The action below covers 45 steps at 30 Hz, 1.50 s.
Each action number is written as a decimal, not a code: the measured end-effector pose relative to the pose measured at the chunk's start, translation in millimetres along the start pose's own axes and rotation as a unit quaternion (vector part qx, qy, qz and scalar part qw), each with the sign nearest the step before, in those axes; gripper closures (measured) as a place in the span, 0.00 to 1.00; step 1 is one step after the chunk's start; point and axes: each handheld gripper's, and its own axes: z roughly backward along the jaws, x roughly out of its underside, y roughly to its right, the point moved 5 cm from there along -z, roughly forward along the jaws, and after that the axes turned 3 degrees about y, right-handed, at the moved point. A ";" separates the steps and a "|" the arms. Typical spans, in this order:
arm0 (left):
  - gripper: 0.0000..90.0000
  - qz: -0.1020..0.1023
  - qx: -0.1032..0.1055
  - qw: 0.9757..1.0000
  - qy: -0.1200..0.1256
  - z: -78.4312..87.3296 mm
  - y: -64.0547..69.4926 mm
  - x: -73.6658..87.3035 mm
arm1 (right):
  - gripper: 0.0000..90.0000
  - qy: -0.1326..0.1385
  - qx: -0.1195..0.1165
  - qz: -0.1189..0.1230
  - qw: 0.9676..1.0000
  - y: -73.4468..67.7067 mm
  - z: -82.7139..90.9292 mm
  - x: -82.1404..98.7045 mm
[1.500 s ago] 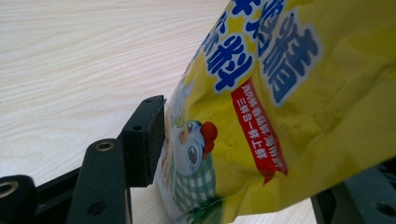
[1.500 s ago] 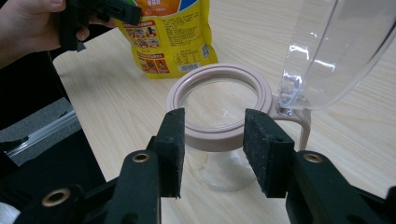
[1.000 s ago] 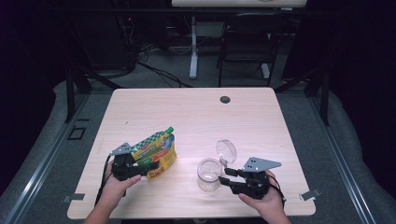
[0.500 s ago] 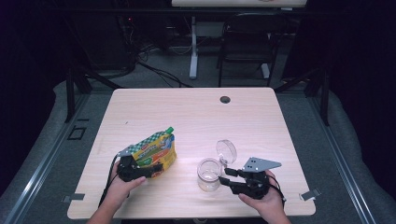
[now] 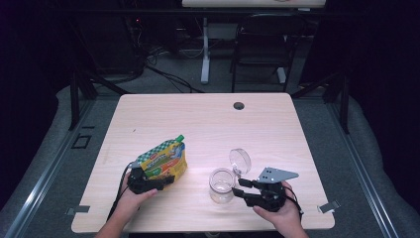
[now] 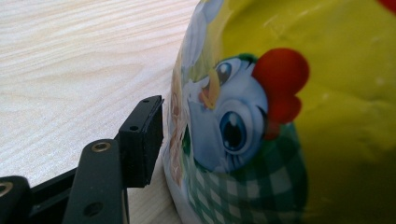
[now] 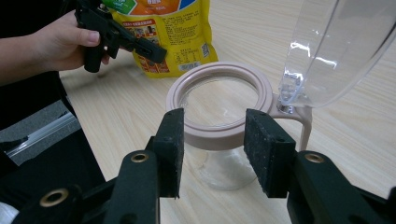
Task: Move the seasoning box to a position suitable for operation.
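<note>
Bare wood lies open behind and to both sides of the jar (image 5: 221, 184), all the way to the surface's (image 5: 208, 119) far edge, where 1 dark round grommet (image 5: 238, 105) sits. The jar stands close to the near edge, its clear lid (image 5: 239, 160) hinged up behind it. Right of the jar, the right gripper (image 5: 245, 188) reaches in with jaws spread around the pinkish rim, pads just beside it; whether they touch I cannot tell. Left of the jar lies the pouch (image 5: 163, 160), yellow with green check and a cartoon chicken, green cap pointing away. Its back panel carries small print too fine to read. The left gripper (image 5: 157, 181) meets the pouch's near end; 1 jaw sits against its side, the other is hidden, so its grip cannot be told. Around the surface are grey floor, cables and a dark chair (image 5: 261, 49).
</note>
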 end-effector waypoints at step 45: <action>0.45 0.012 0.008 1.000 0.011 -12.8 -2.3 11.5 | 0.64 -0.003 0.001 0.001 1.000 0.3 -0.5 0.9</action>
